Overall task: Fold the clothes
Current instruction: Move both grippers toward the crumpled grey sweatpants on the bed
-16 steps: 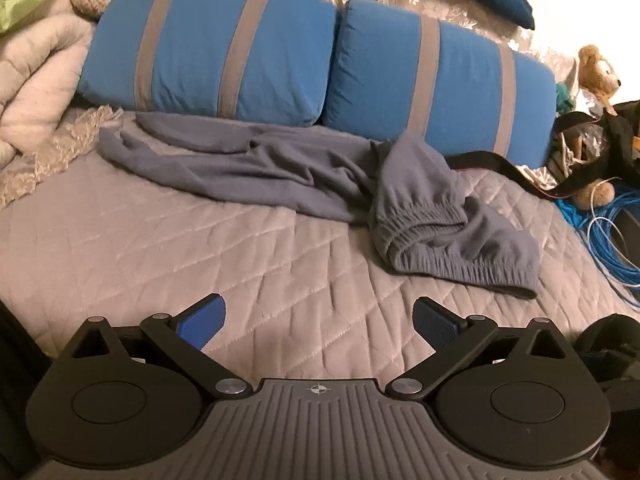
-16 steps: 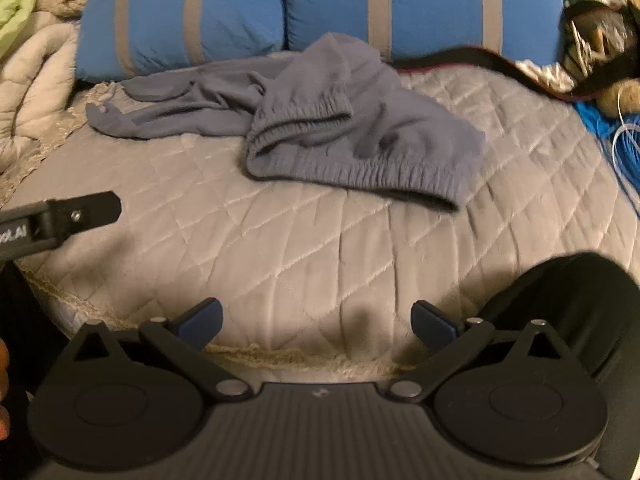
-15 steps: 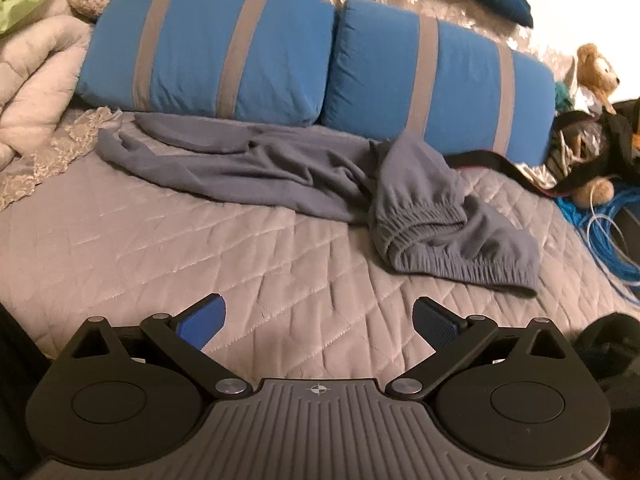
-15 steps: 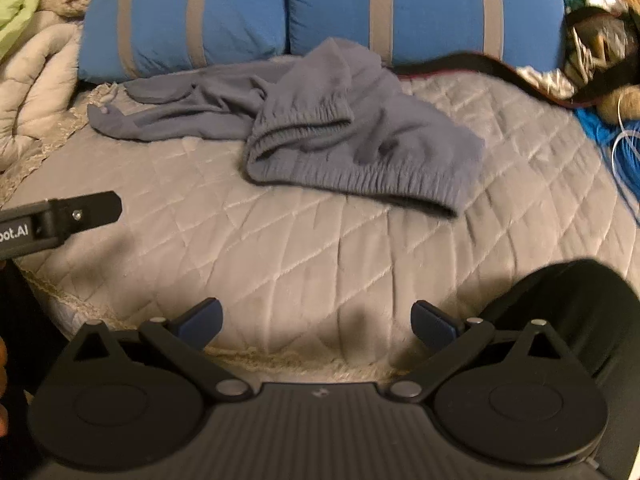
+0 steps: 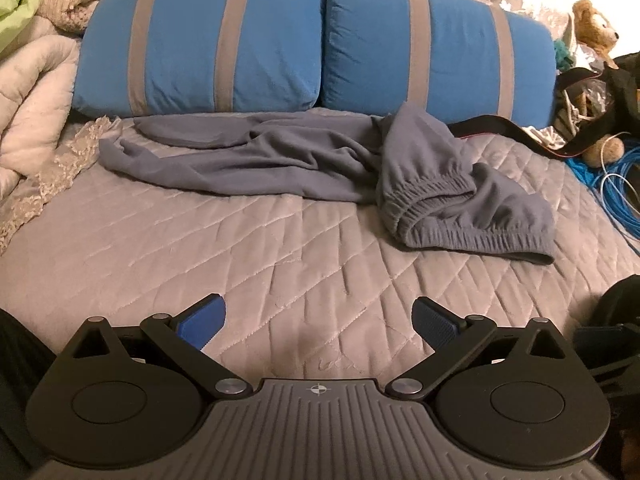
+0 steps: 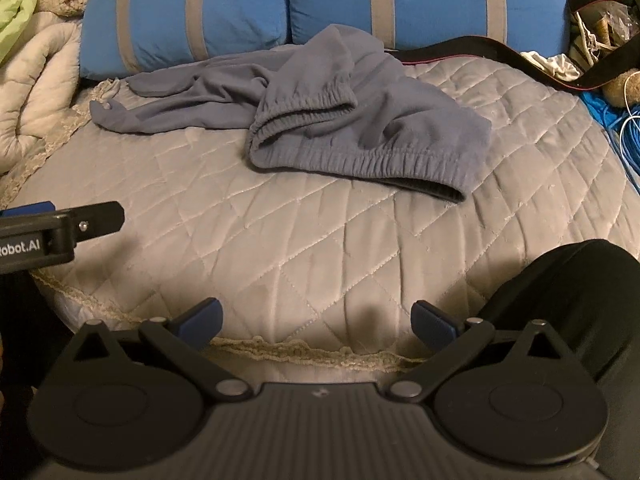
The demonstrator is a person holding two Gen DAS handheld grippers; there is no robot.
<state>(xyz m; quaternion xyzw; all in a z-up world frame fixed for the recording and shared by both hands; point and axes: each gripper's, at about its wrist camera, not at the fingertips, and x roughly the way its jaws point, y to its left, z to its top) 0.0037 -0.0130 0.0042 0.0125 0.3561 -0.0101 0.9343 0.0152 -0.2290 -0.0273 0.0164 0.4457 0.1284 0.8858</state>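
we count one pair of grey-blue sweatpants (image 5: 320, 160) lying crumpled on one grey quilted bedspread (image 5: 200, 248). behind them we count two blue pillows, the left pillow (image 5: 200, 44) and the right pillow (image 5: 436, 48), and each carries two grey stripes that we can see. we count one black strap (image 6: 480, 54) running beside the right pillow, one teddy bear (image 5: 594, 28) at the far right, and one tangle of blue cable (image 5: 616, 188) whose strands we cannot number. at the left we see one pale rolled comforter (image 5: 28, 92) and one green cloth (image 5: 18, 0). we count two grippers, the left gripper (image 5: 318, 322) and the right gripper (image 6: 316, 320), each with two blue-padded fingers.
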